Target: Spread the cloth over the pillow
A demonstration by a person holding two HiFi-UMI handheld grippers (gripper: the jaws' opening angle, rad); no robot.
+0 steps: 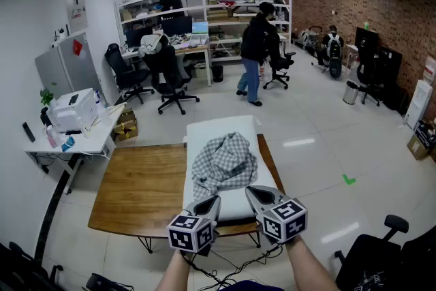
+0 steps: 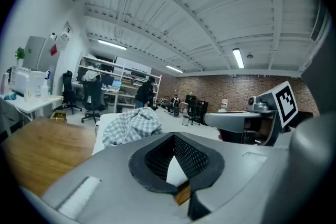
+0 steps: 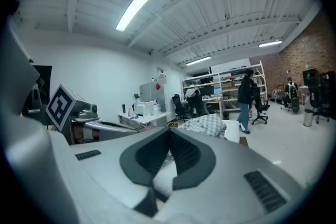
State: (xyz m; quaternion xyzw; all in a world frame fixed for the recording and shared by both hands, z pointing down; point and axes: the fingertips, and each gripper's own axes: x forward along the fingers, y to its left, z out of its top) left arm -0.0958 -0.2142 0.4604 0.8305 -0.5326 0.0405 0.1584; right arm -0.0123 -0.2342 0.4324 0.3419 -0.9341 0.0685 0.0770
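Our left hand-held gripper (image 1: 212, 201) and right hand-held gripper (image 1: 253, 193) hover at the near end of the white pillow (image 1: 204, 129), both pinched shut with nothing between the jaws. The checked cloth (image 1: 225, 157) lies bunched on the pillow's middle, atop the wooden counter (image 1: 139, 187). We judge that pinching folded layers instead of a free edge could drag the heap, or the pillow, rather than spread it.

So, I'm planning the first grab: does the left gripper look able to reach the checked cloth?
Probably yes. The left gripper sits at the near end of the pillow, and only bare pillow lies between it and the cloth. Its jaws are shut and empty, so they must open first.
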